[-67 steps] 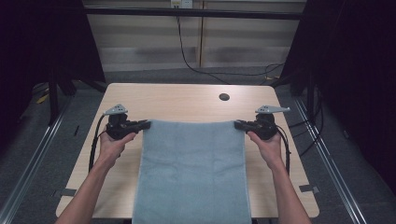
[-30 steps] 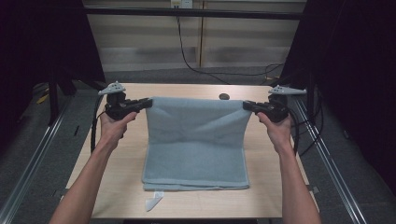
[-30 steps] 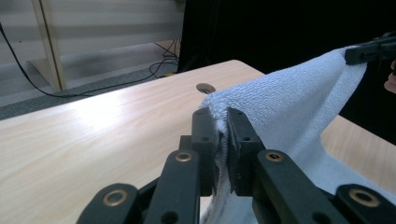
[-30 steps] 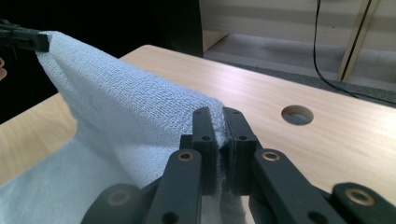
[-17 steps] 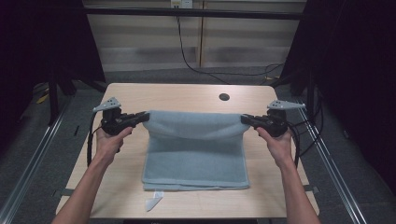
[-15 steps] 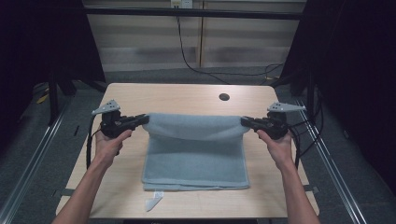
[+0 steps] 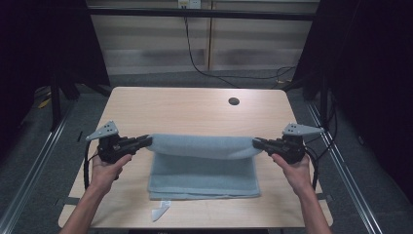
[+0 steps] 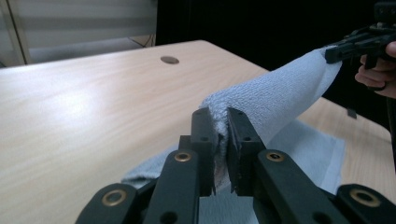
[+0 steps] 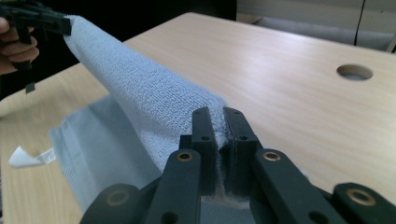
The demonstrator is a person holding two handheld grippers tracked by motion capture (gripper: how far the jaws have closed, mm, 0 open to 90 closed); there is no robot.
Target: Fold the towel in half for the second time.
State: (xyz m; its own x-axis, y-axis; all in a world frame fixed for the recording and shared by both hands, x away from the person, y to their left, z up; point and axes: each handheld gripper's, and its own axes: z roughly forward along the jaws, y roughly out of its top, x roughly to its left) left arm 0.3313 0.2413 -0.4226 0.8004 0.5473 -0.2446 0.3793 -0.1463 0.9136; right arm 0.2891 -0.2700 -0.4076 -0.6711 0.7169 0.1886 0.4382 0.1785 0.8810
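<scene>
Since the earlier frames both hands have carried the raised edge of the towel (image 7: 202, 146) back from the far side of the table (image 7: 195, 105) toward the near edge and lower down, so that the lifted part now hangs just above the part still lying flat.

The left gripper (image 7: 141, 142) is clamped on one corner of the towel's raised edge; in the left gripper view its two black jaws stand close together with a bunch of pale blue cloth pinched between the pads (image 8: 219, 140). The right gripper (image 7: 257, 143) grips the opposite corner the same way, and in the right gripper view cloth is squeezed between its narrow jaws (image 9: 219, 135). The edge runs between the two grippers as a rounded, slightly sagging fold, parallel to the near edge of the table.

The rest of the towel lies flat on the near half of the table, about midway between the left and right edges, its near hem close to the table's near edge. A small white tag (image 7: 159, 212) sticks out from the towel's near left corner and lies on the wood. A round hole (image 7: 234, 101) sits in the far half of the table, right of the middle, well apart from the towel. The left hand (image 7: 106, 168) and the right hand (image 7: 296, 170) hold the grippers from below.
</scene>
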